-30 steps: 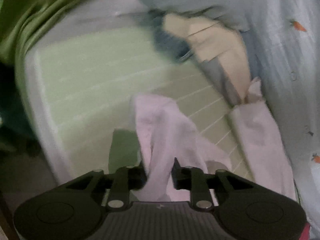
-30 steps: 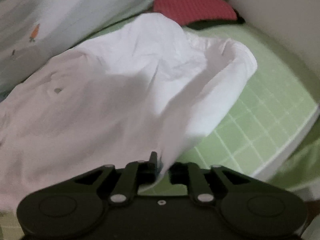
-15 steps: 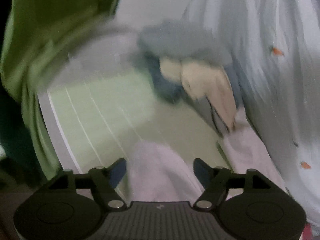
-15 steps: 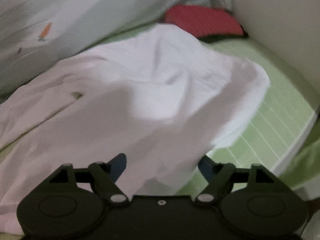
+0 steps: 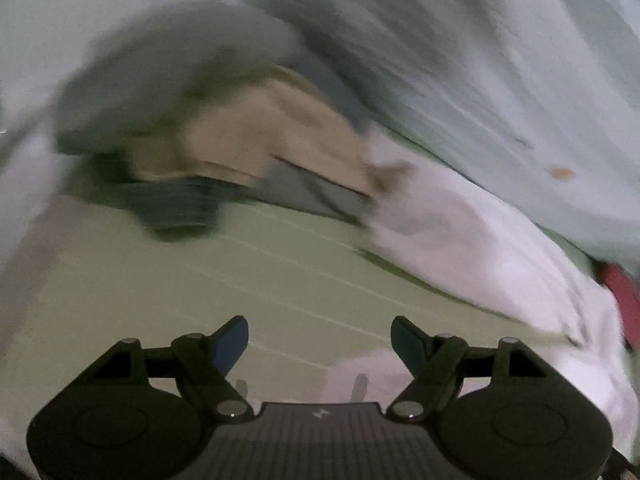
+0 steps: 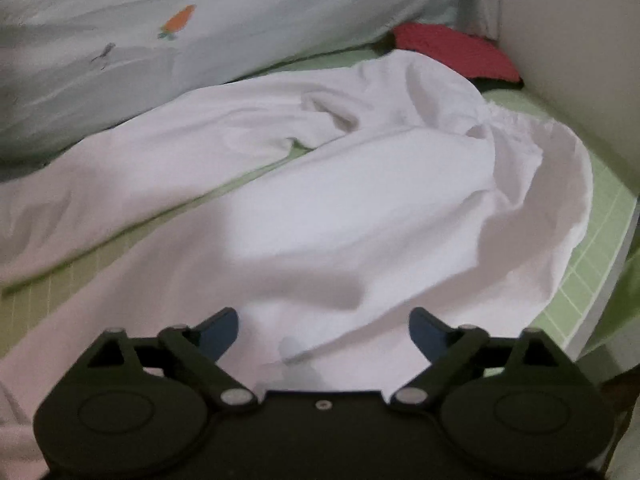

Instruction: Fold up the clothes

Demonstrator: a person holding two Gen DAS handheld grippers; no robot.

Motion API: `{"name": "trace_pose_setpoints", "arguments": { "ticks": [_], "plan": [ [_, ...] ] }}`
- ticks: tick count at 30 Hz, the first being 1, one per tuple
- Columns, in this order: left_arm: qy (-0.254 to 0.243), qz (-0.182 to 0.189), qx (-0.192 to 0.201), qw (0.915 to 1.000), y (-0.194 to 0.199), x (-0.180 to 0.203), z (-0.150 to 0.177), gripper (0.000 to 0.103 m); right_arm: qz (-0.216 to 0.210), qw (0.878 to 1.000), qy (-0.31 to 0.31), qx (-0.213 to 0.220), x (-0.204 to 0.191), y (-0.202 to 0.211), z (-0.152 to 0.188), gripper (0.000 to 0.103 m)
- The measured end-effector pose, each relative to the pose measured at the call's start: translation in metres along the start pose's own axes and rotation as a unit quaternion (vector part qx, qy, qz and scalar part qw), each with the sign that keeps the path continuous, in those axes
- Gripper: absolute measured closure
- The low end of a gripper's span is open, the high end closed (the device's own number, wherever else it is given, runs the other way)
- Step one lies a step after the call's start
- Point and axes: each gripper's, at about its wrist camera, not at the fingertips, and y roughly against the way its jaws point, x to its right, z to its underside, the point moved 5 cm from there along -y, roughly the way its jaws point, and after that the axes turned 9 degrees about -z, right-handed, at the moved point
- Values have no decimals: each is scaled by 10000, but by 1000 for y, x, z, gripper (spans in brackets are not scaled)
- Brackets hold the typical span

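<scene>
The white garment lay loose and rumpled across the green gridded mat, just beside the carrot-print bedding. The right gripper hovered over it, jaws opening wide, gripping nothing. The left gripper, jaws also opening, was empty above bare mat.

Both wrist views angled down, close over green mat (shared, also white garment)

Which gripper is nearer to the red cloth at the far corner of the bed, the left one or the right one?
Probably the right. The right gripper, jaws opening, is above the white garment, with the red cloth just beyond it. The left gripper, jaws opening, sees the red cloth past the garment's whole length.
</scene>
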Motion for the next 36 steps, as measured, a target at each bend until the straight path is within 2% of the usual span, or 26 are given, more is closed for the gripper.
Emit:
{"name": "trace_pose_setpoints", "arguments": {
  "ticks": [2, 6, 9, 11, 12, 14, 16, 19, 23, 25, 27, 30, 33, 35, 36],
  "plan": [
    [-311, 222, -80, 9992, -5, 24, 6, 22, 42, 10000, -8, -88, 2, 0, 4, 4],
    [-815, 342, -406, 9953, -19, 66, 27, 21, 109, 9997, -53, -209, 16, -1, 7, 4],
    [-995, 244, -605, 9929, -31, 84, 44, 21, 85, 9994, -89, -310, 29, -7, 8, 4],
    [-1027, -187, -733, 9918, -45, 84, 51, 21, 26, 9991, -83, -404, 36, -13, 7, 4],
    [-1014, -434, -801, 9907, -50, 82, 53, 26, 7, 9989, -47, -456, 38, -16, 5, 4],
    [-751, -687, -965, 9901, -58, 71, 54, 45, -13, 9986, 37, -527, 43, -23, 0, 4],
    [-389, -745, -1055, 9909, -60, 58, 52, 83, -53, 9986, 86, -520, 47, -28, -8, 4],
    [85, -670, -869, 9939, -49, 39, 40, 93, -89, 9985, 37, -534, 53, -39, -21, 4],
    [-102, -1054, -290, 9940, -21, 15, 9, 96, -37, 9980, -115, -622, 57, -55, -31, 4],
    [-110, -1107, 21, 9938, -5, -1, -16, 96, -11, 9976, -218, -650, 56, -60, -33, 4],
    [-68, -1067, 285, 9939, 6, -14, -41, 95, -20, 9976, -269, -645, 51, -62, -33, 4],
    [245, -780, 514, 9953, 10, -28, -76, 94, -51, 9976, -224, -647, 41, -60, -29, 4],
    [277, -949, 472, 9940, -10, -34, -89, 80, -77, 9977, -118, -666, 25, -54, -20, 4],
    [281, -1176, 278, 9923, -22, -42, -81, 76, -70, 9977, -62, -676, 13, -49, -13, 4],
    [259, -1242, 138, 9918, -29, -47, -75, 67, -76, 9977, -31, -672, 7, -46, -10, 4]
  ]
}}
